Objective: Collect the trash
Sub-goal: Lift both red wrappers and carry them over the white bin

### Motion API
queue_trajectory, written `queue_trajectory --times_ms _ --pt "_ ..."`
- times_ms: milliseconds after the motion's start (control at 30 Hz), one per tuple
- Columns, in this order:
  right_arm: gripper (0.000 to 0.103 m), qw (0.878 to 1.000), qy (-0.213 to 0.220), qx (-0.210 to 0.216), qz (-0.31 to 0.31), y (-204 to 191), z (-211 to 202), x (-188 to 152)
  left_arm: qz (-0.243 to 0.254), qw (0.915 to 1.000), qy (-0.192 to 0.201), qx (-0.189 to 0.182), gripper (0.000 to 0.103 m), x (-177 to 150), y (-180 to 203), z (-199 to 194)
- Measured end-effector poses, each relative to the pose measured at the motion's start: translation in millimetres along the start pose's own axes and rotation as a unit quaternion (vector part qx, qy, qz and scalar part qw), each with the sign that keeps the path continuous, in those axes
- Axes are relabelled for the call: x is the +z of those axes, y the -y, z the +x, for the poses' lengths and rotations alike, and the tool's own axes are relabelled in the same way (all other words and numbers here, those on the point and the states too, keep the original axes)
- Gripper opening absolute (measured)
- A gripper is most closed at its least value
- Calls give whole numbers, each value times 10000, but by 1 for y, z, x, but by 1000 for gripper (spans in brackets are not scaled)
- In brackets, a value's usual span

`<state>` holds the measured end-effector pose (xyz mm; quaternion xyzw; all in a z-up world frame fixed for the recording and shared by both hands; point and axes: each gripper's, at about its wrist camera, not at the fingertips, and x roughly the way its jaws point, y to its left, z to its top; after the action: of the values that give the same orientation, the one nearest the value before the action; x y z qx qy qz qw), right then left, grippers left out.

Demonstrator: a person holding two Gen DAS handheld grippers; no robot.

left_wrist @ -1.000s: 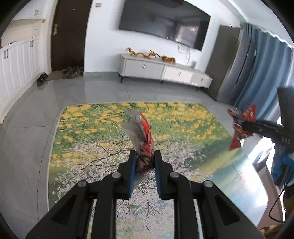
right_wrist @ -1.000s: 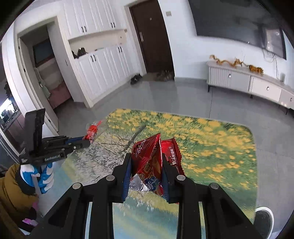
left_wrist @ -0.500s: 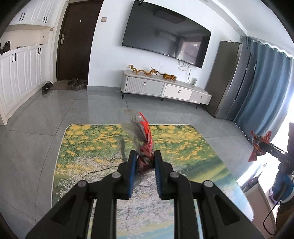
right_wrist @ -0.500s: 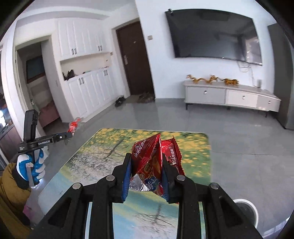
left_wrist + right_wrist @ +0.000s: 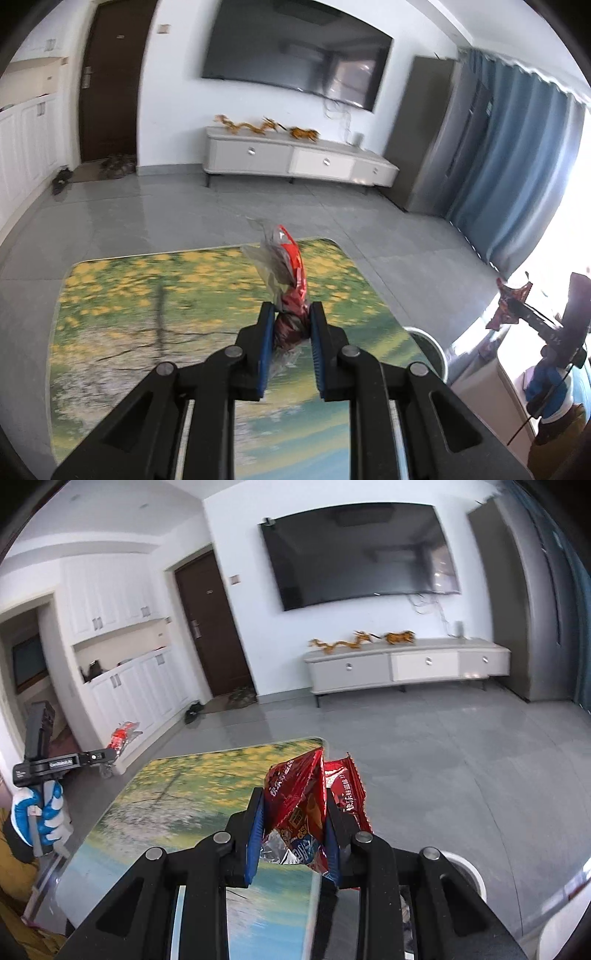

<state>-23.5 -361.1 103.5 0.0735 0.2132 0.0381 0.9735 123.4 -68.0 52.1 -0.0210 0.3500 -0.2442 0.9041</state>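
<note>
Wrappers gripped above the desk [image 5: 110, 295].
Left gripper [image 5: 291, 326] jaws clench a crumpled red-and-clear wrapper [image 5: 286, 273]; right gripper [image 5: 293, 823] jaws clench a red snack bag [image 5: 295, 801].

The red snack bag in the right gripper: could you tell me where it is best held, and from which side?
Hold the red snack bag as the right gripper does: across its crumpled, torn lower end, pads on the two flat faces. The foil folds thin there, while the pointed top flares wide and would probably slip.
</note>
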Motion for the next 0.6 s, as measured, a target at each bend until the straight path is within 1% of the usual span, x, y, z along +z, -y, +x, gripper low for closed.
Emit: queue_trajectory --times_ms 133,267,367,600 --pt "27 9990 -68 -375 243 42 -6 -22 336 9986 -300 -266 18 5 55 38" --pt "27 9966 -154 -603 542 81 -13 -42 702 9937 -612 -630 18 2 117 80" --pt "27 9941 -220 -741 767 106 -15 -55 1031 9866 -872 -911 18 -4 172 113" --pt "29 9875 -484 -981 1132 154 -3 -74 1420 9706 -1402 -1347 18 -21 270 170"
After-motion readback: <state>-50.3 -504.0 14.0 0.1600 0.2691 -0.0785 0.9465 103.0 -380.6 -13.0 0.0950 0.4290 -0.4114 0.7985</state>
